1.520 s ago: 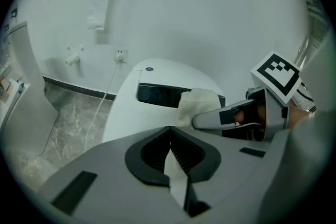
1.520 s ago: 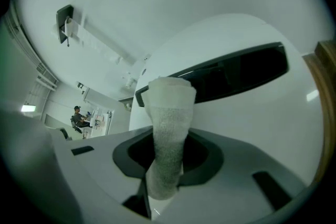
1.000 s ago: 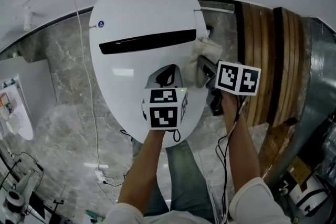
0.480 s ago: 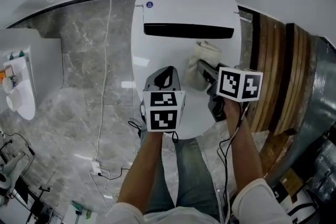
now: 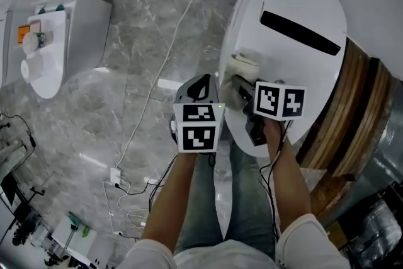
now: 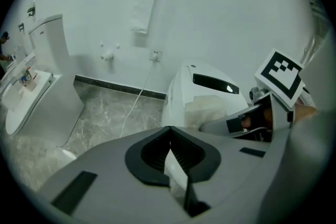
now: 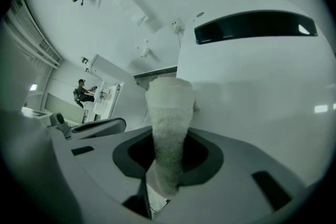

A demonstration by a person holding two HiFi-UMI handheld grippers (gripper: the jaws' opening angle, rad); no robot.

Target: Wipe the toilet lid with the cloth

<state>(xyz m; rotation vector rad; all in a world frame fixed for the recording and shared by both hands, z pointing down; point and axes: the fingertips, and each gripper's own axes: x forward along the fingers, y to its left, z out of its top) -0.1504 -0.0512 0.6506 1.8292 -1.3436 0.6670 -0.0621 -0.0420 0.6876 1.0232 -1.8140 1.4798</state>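
Right claw (image 5: 240, 86) pinches cloth (image 5: 242, 66); cloth rests on toilet lid (image 5: 302, 79), by lid's floor-side edge. Left claw (image 5: 200, 90) pressed together, empty, just off that edge. Good wipe likely needs flat cloth contact and overlapping passes toward dark strip (image 5: 299, 33). Lid glossy, white, domed. Beside lid: marble floor (image 5: 126, 91), white cable (image 5: 170, 47), wooden slats (image 5: 349, 104).
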